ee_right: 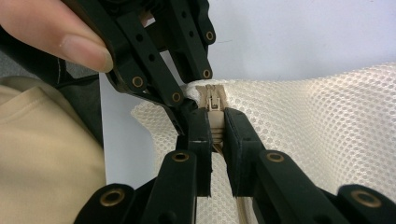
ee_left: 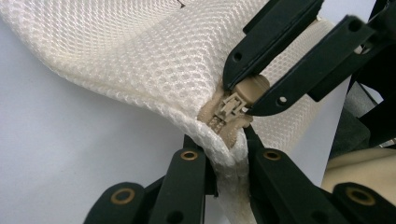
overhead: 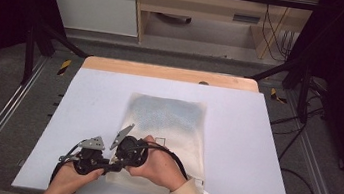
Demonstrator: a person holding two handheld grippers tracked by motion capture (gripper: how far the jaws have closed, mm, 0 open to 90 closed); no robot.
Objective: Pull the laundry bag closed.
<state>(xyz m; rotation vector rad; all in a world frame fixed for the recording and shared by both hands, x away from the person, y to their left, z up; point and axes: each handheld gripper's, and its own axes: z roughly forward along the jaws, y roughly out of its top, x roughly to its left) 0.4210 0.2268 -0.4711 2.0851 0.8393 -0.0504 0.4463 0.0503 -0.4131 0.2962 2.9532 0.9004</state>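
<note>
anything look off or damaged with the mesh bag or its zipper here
Nothing stands out. The mesh bag lies flat on the table, with its near corner lifted where the left gripper pinches the fabric by the zipper end and the right gripper clamps the zipper pull. No tears are visible.

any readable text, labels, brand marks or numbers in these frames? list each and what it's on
None can be read.
Mesh bag: a small pale square patch near its middle, too small to read.
Zipper slider: no marking legible.
Left gripper and right gripper: plain black, no print visible.
</note>
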